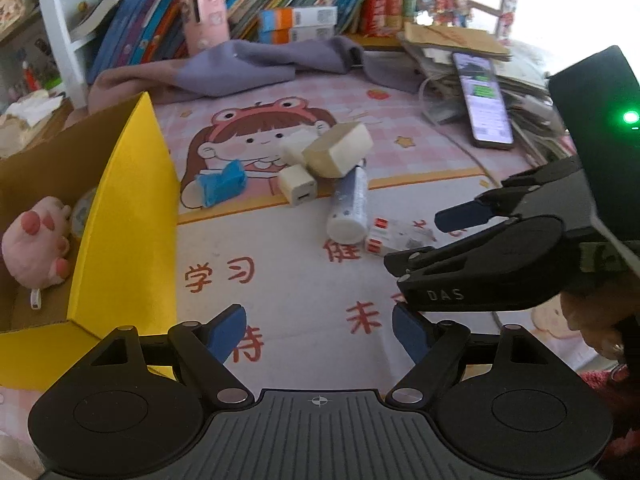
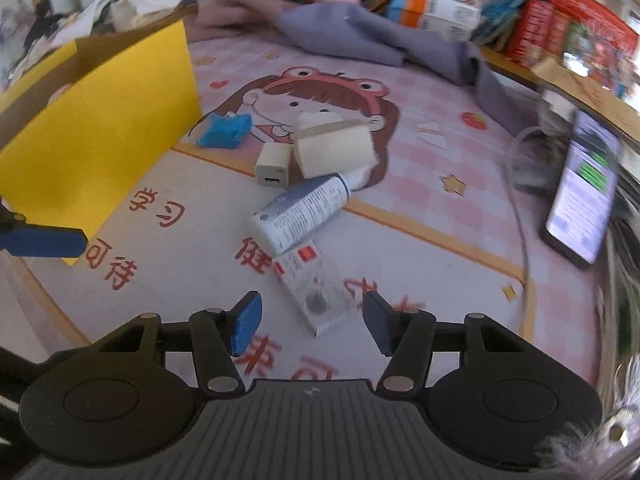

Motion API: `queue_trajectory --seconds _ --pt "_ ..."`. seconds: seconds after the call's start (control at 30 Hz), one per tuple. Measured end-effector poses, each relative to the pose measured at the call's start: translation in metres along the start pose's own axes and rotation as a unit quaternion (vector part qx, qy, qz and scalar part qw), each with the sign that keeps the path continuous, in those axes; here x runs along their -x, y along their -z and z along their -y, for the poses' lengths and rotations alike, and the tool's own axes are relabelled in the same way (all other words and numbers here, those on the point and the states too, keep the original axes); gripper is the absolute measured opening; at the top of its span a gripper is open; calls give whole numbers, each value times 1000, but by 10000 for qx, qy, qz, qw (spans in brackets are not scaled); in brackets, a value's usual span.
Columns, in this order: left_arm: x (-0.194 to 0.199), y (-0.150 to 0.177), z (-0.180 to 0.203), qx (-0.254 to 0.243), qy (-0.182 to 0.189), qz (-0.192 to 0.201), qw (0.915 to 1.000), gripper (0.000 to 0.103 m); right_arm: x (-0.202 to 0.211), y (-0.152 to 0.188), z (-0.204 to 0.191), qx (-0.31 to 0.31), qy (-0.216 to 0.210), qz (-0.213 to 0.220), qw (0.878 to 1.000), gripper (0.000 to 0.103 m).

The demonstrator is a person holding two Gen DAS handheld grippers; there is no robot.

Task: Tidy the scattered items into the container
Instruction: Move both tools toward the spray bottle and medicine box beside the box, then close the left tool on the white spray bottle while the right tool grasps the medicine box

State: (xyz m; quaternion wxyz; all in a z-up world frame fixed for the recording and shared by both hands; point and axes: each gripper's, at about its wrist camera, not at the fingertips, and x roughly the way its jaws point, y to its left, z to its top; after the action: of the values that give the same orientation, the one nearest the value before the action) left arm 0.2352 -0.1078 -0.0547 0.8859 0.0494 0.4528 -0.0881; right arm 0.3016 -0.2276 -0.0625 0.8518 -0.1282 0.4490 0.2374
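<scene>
A yellow cardboard box (image 1: 124,216) stands at the left and holds a pink plush toy (image 1: 36,240); the box also shows in the right wrist view (image 2: 96,128). On the mat lie a blue packet (image 1: 222,184), a white charger cube (image 1: 296,190), a beige block (image 1: 340,150), a white tube (image 1: 350,208) and a small red-and-white packet (image 1: 394,236). My left gripper (image 1: 320,332) is open and empty, low over the mat. My right gripper (image 2: 310,324) is open, with the small packet (image 2: 316,292) just ahead between its fingers, lying on the mat.
A purple-grey cloth (image 1: 256,64) lies at the back before a row of books (image 1: 248,4). A lit phone (image 1: 482,100) leans on a paper stack at the right, with a cable (image 2: 520,216) trailing across the mat.
</scene>
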Motion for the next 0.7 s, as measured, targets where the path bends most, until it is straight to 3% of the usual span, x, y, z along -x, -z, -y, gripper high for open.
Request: queue_trajectory --seconds 0.13,0.27,0.4,0.7 --pt "-8 -7 0 142 -109 -74 9998 80 -21 -9 6 190 -187 -155 9995 48" --pt "-18 -17 2 218 -128 -114 9996 76 -22 -11 15 252 -259 -106 9993 28" --pt "-33 -33 5 236 -88 -51 9997 72 -15 -7 41 -76 -77 -91 9999 28" --pt "-81 -73 21 293 117 -34 9995 52 -13 0 69 -350 37 -148 9993 28"
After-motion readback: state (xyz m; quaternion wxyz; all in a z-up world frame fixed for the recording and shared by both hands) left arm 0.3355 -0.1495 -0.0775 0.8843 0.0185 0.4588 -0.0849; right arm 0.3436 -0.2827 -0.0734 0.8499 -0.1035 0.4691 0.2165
